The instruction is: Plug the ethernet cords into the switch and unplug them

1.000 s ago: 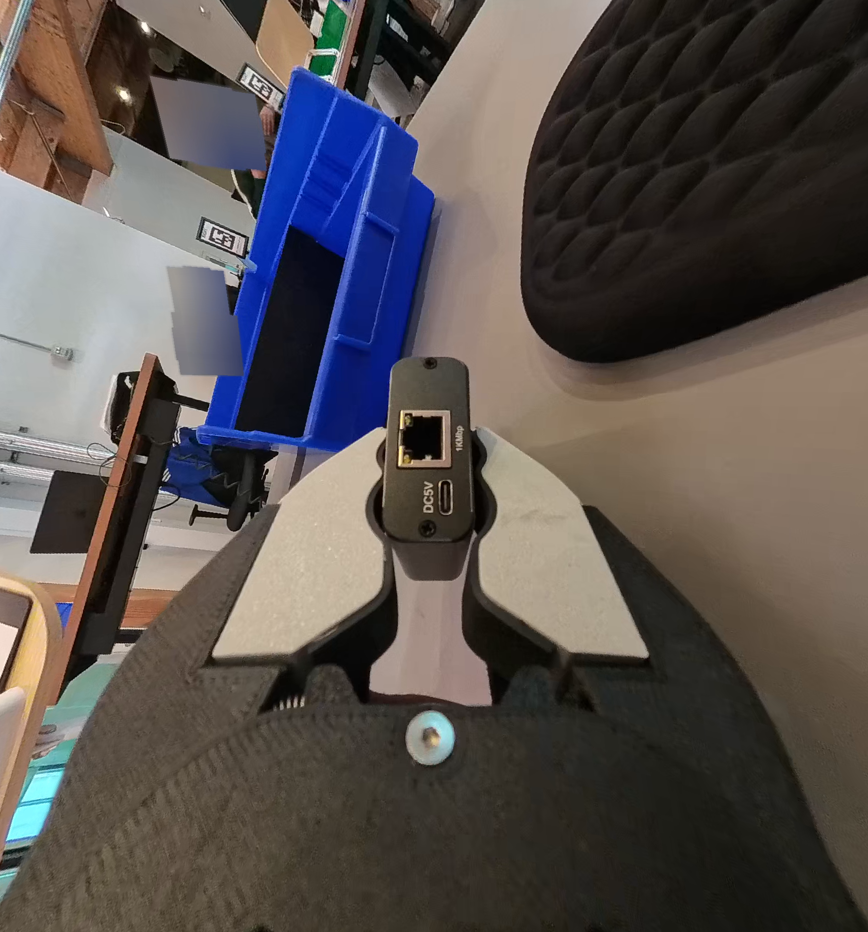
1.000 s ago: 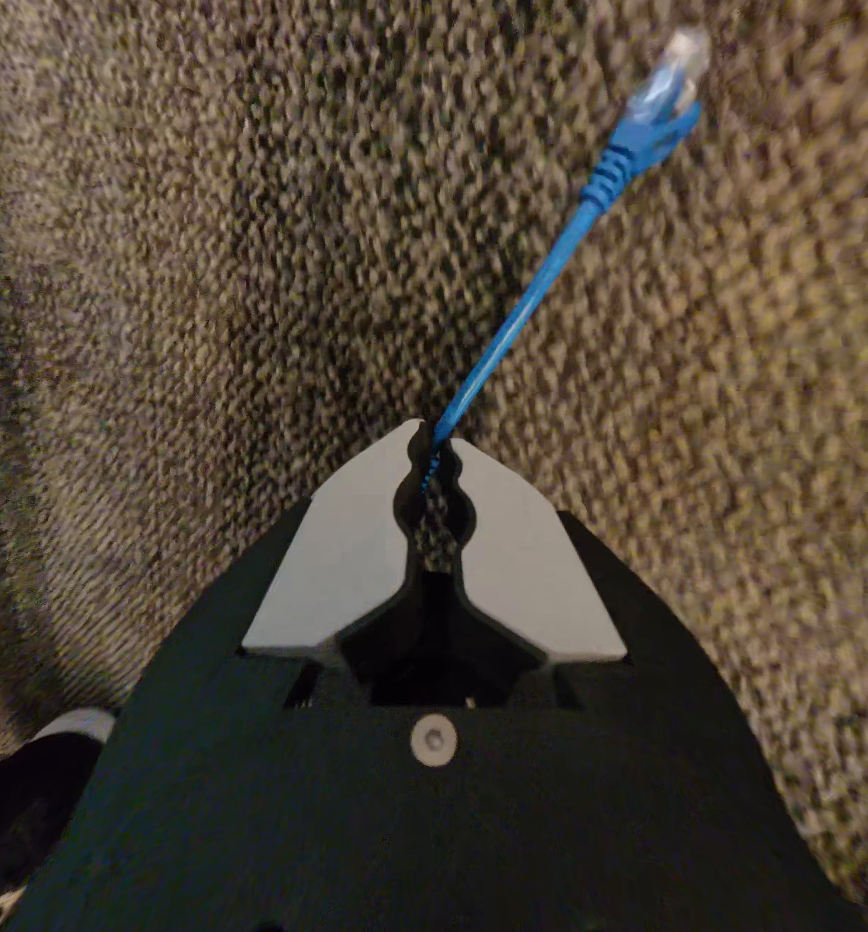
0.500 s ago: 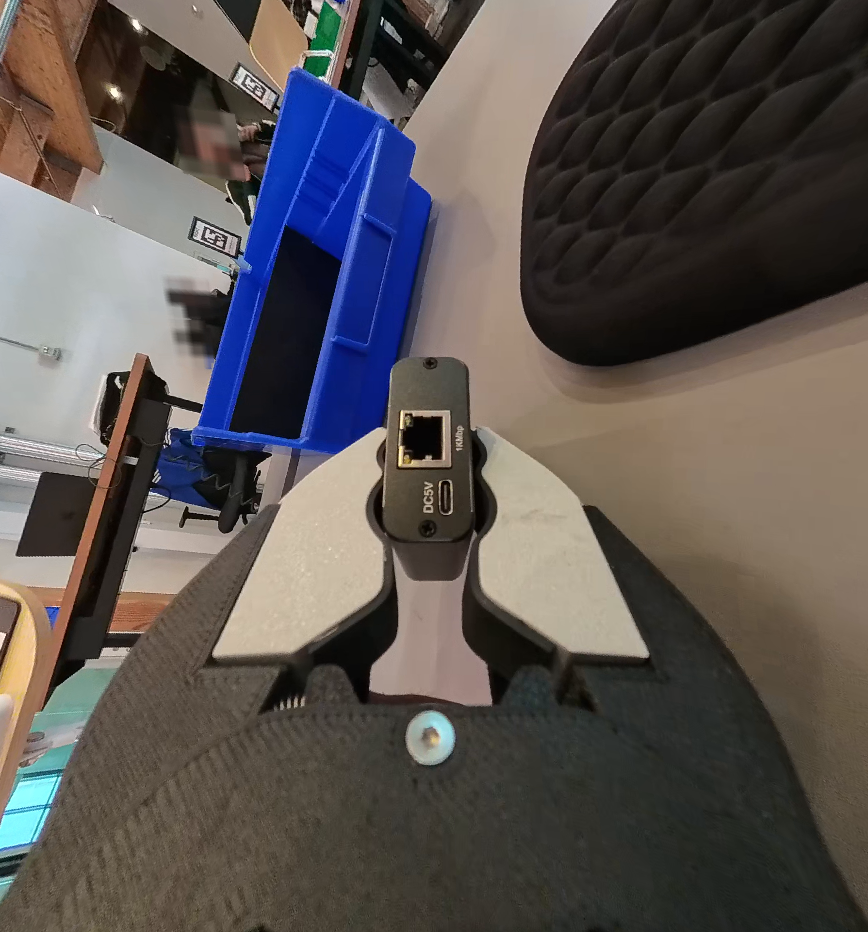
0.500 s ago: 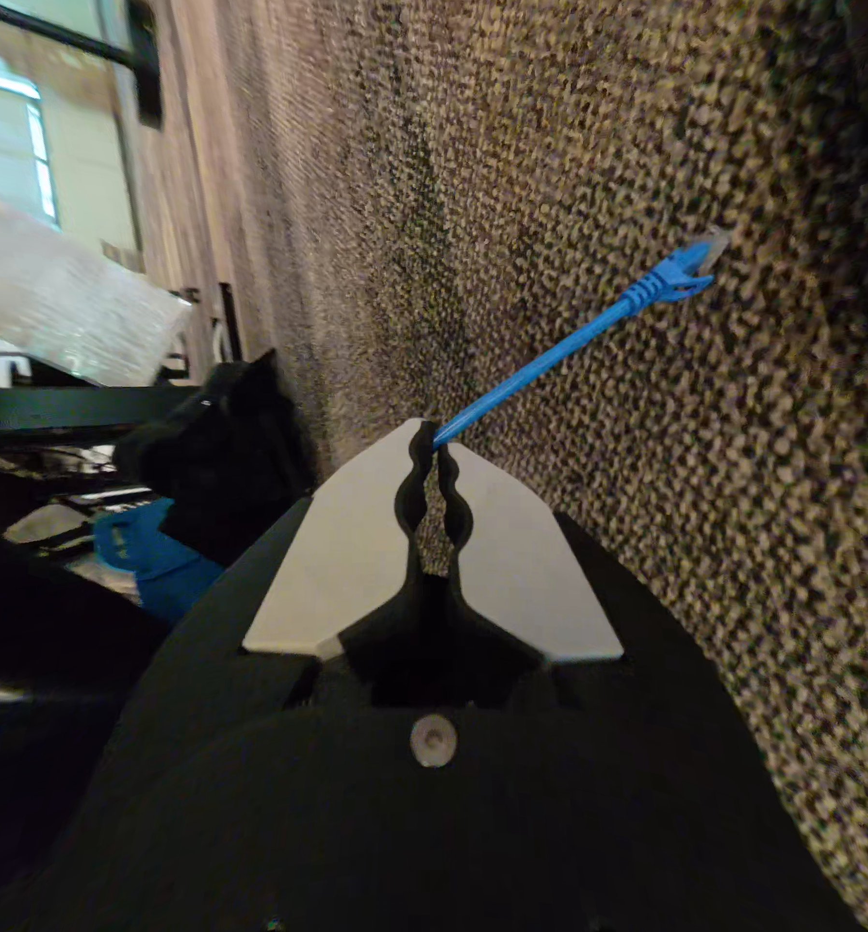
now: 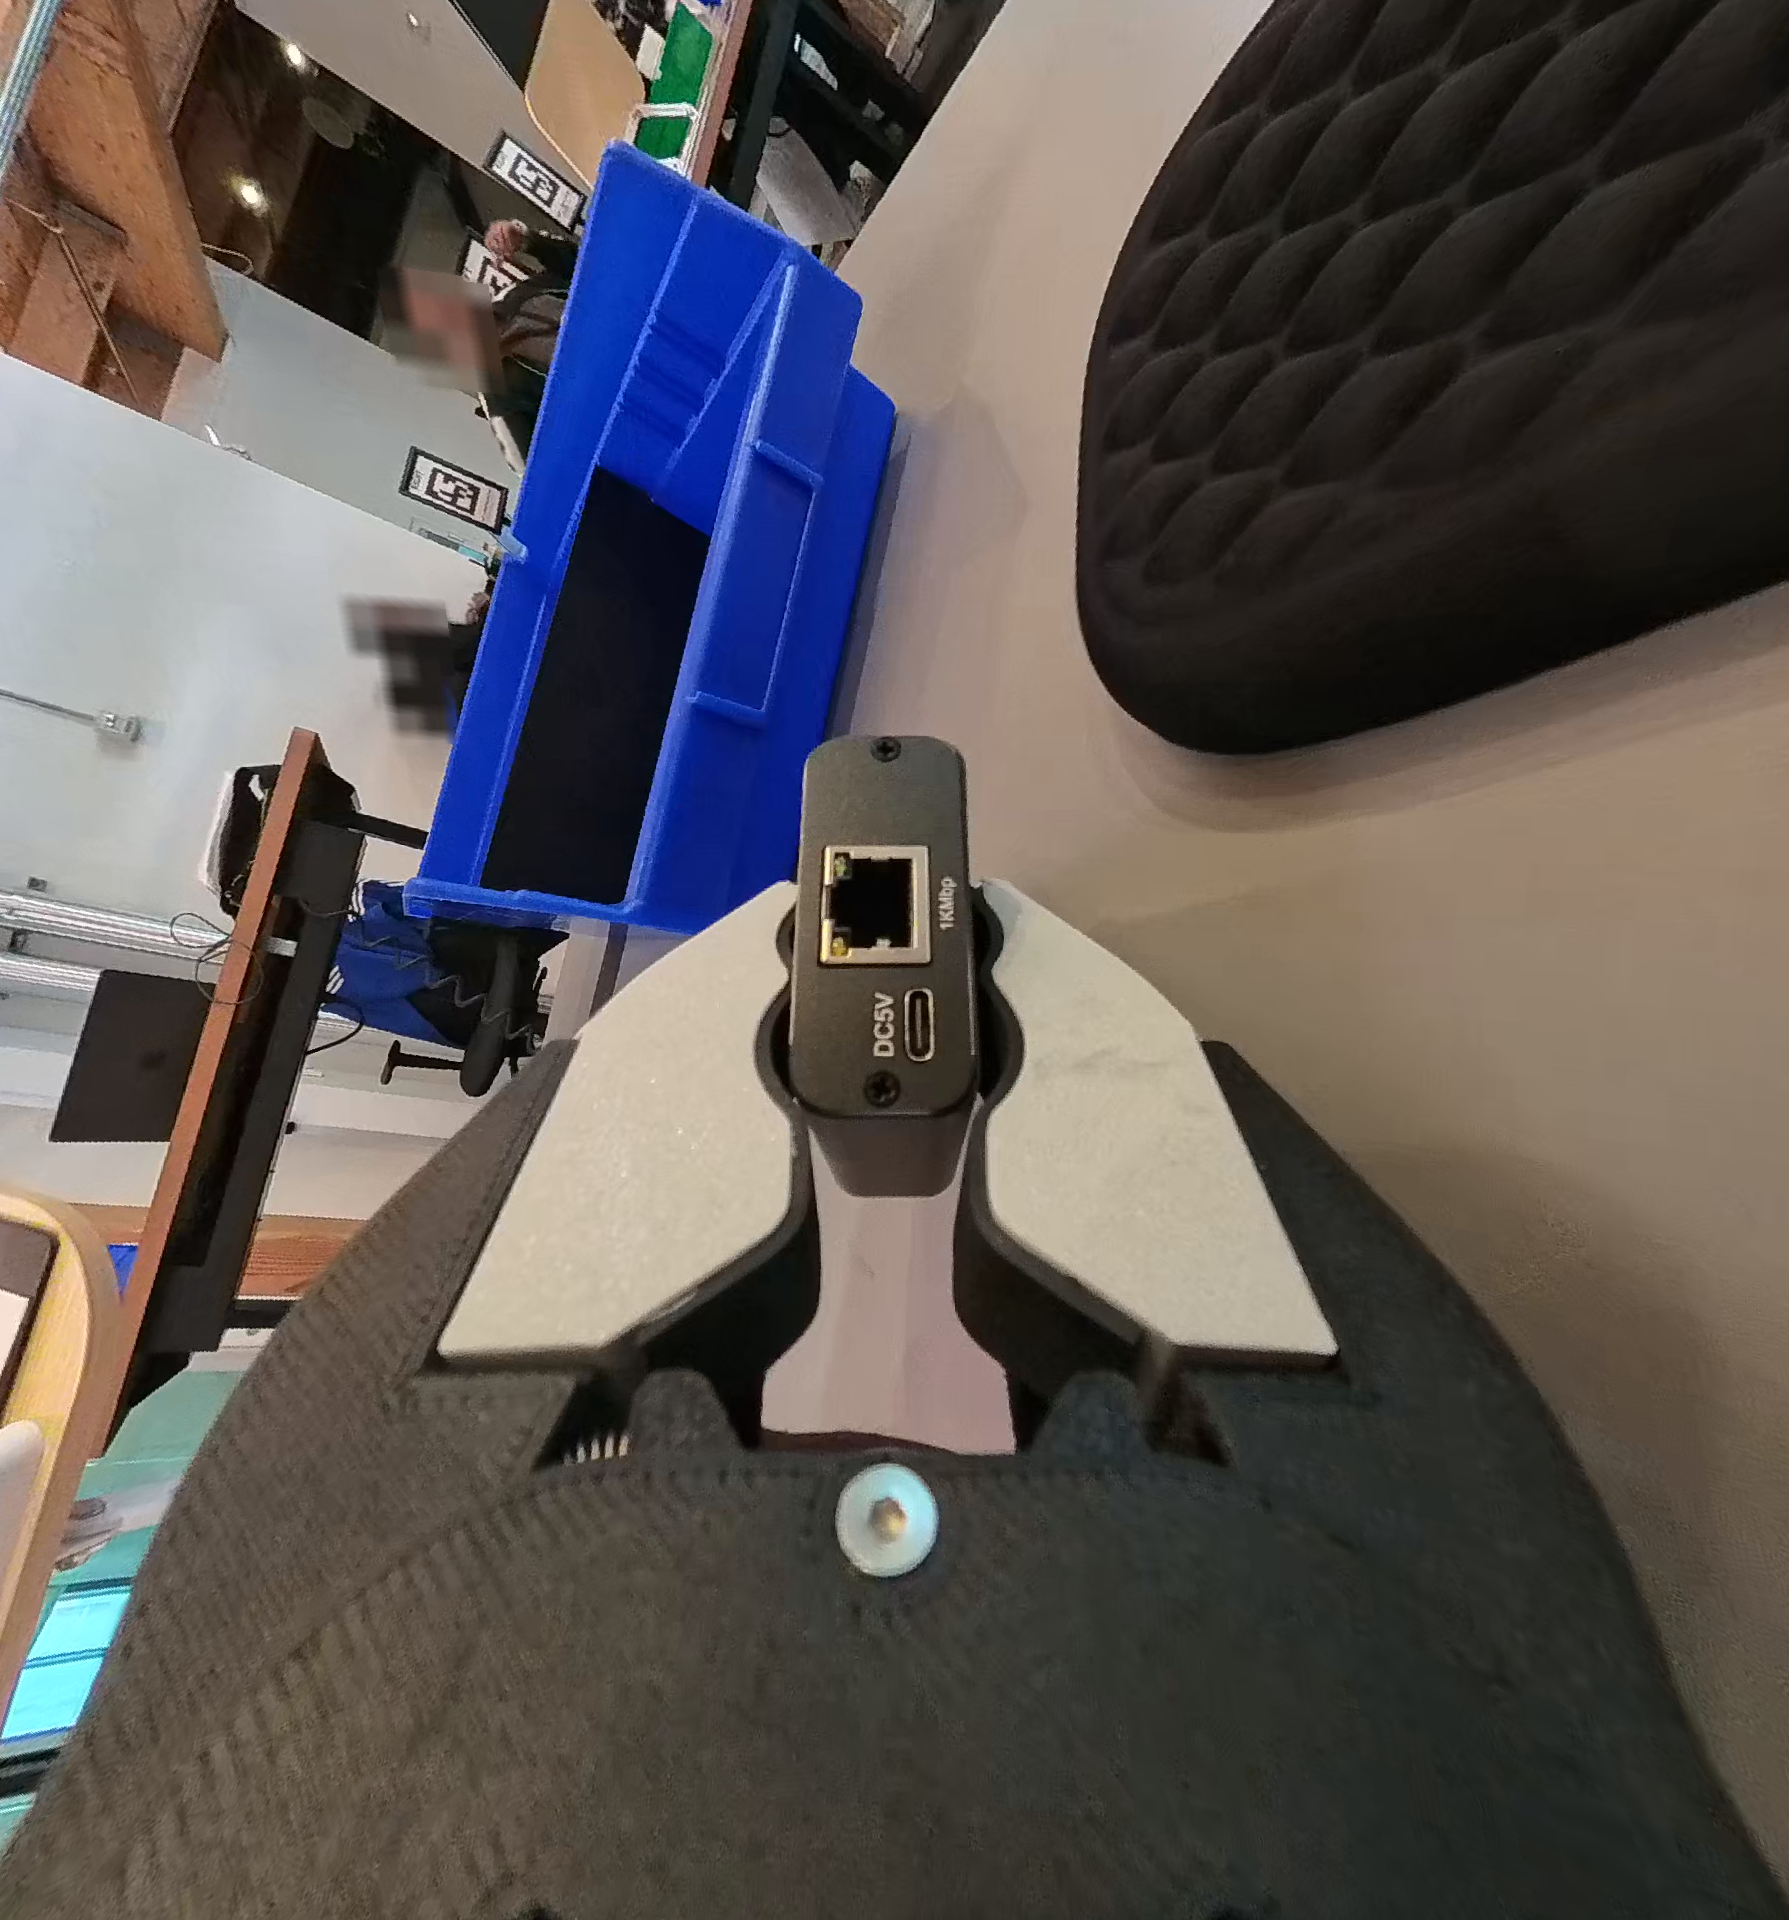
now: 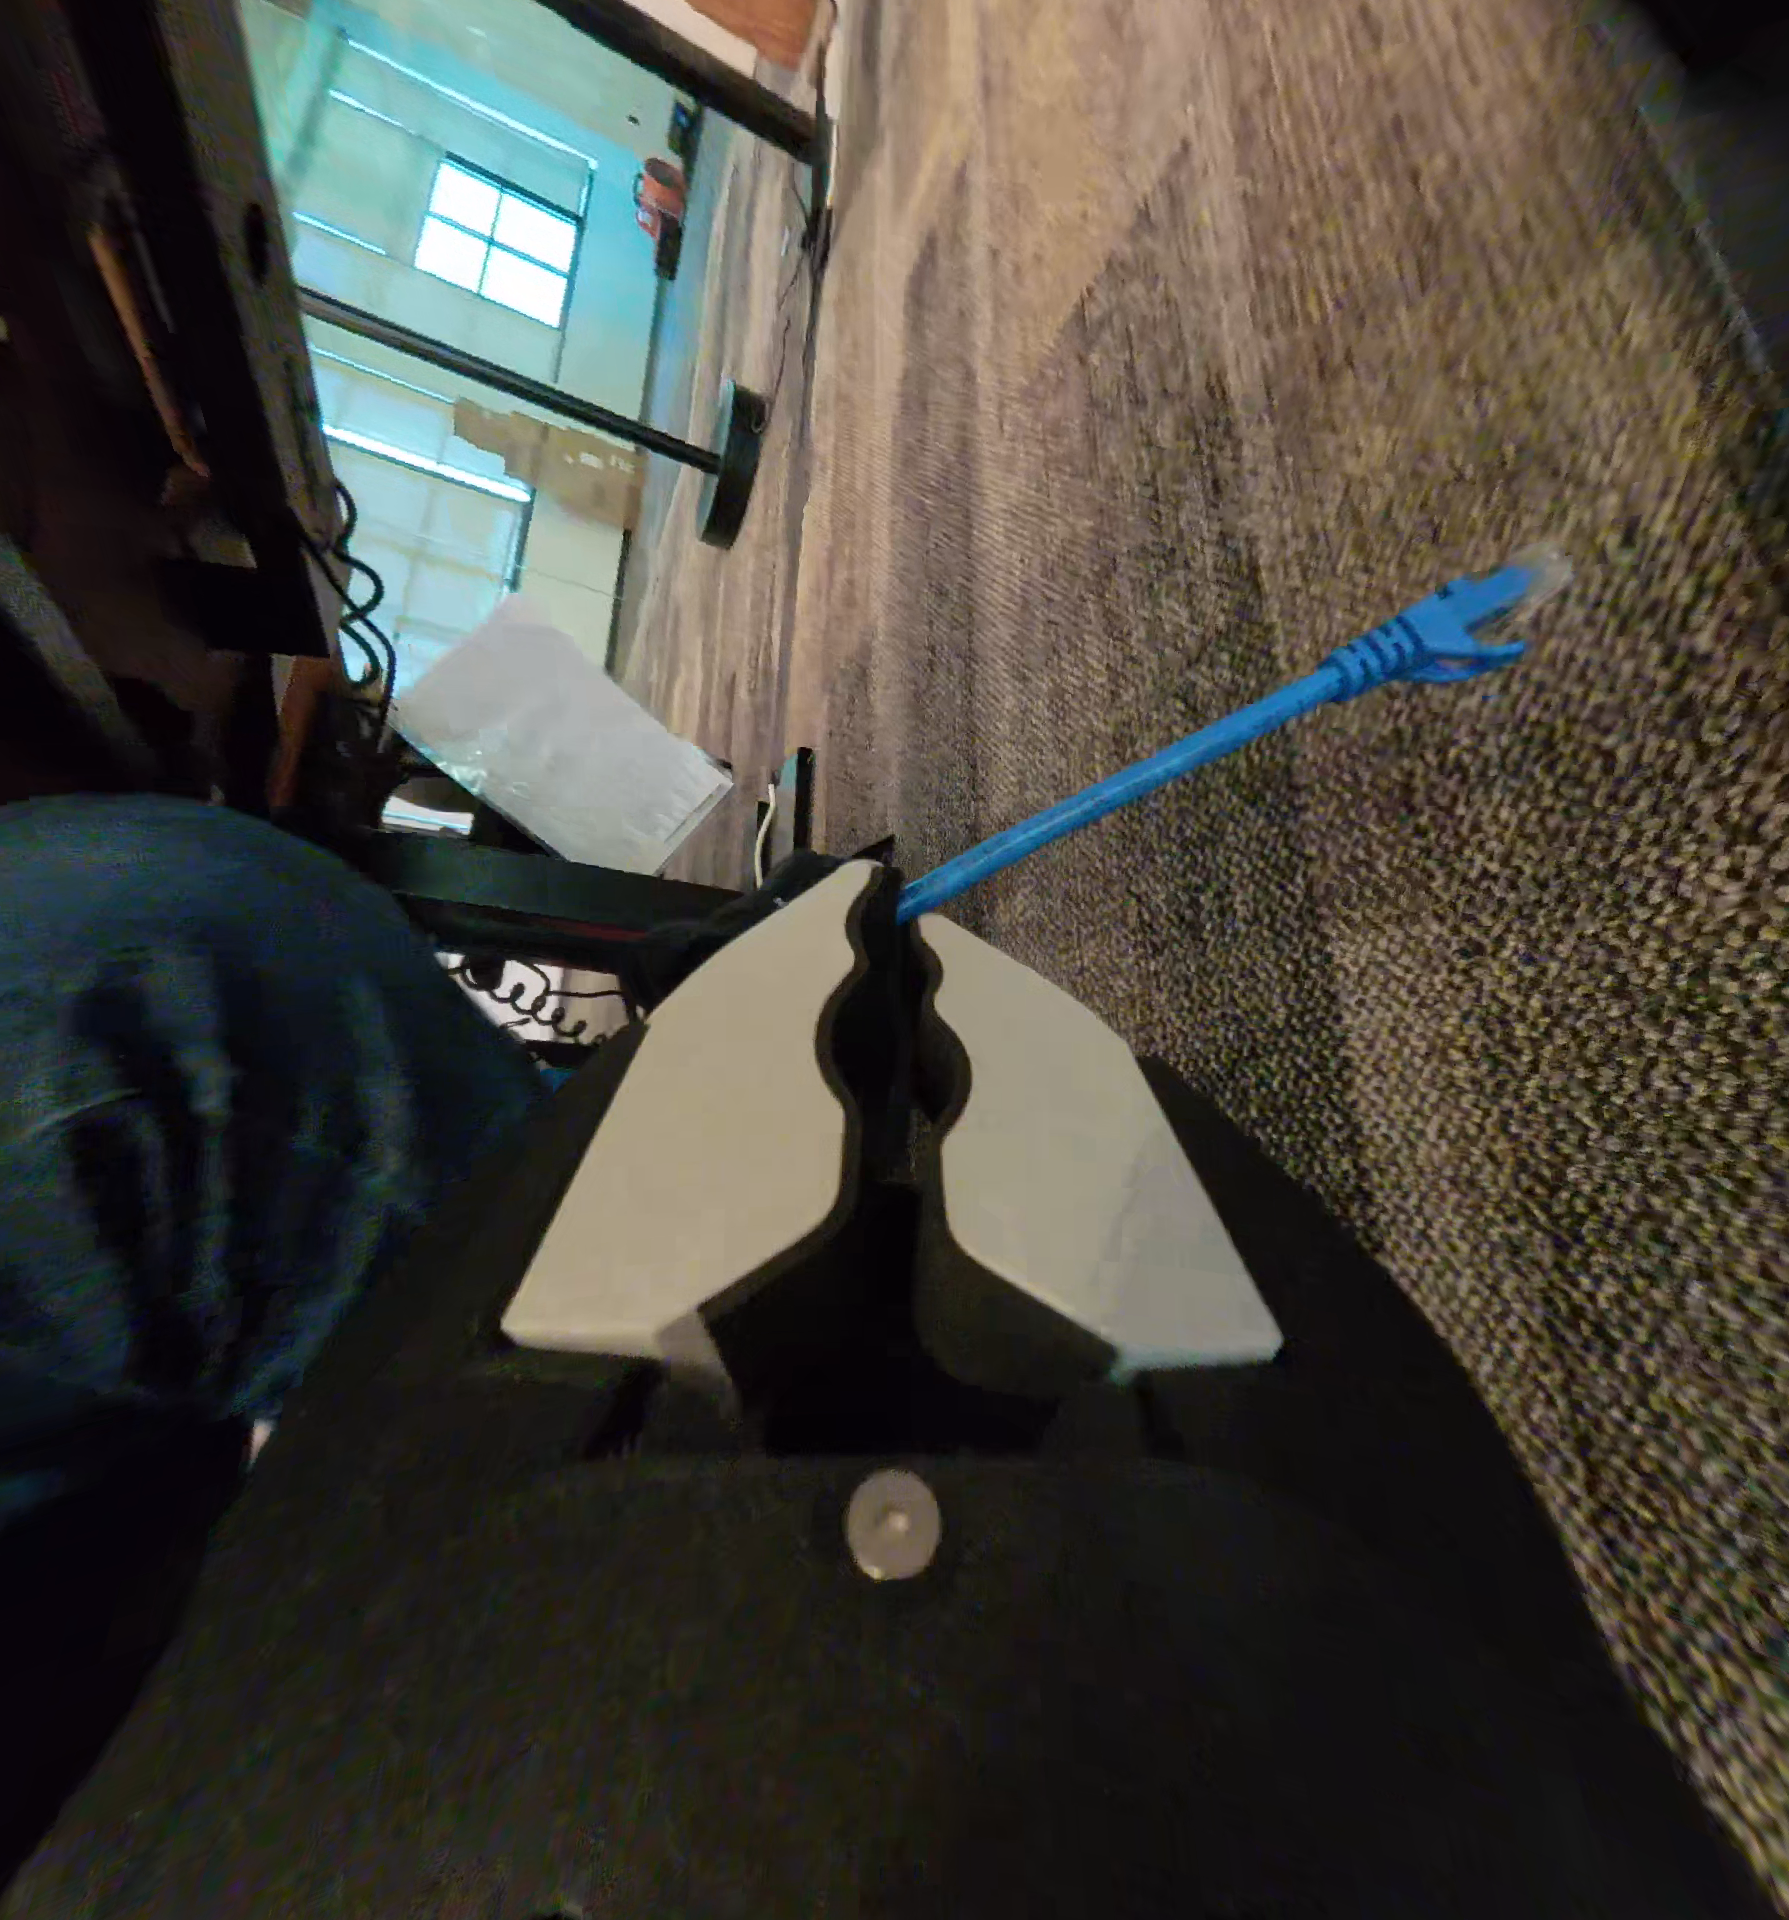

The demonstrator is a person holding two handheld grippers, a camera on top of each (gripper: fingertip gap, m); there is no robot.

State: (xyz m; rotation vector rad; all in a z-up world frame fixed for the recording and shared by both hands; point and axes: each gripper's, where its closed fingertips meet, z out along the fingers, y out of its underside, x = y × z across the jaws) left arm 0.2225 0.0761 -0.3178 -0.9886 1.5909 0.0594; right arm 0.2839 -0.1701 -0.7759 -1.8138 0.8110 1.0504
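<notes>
Left wrist view alone shows the switch [image 5: 885,935]; right, the blue cord [image 6: 1181,774].

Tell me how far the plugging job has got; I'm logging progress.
Picking up looks done: the left tongs grip the black switch, and the right tongs pinch the blue cord. Its plug hangs free over carpet. The switch's socket is empty, so plugging in and unplugging remain.

Counted: 1 black switch [image 5: 886,935], 1 blue ethernet cord [image 6: 1212,753], 1 blue bin [image 5: 724,582], 1 black cushion [image 5: 1492,343], 2 grippers.
</notes>
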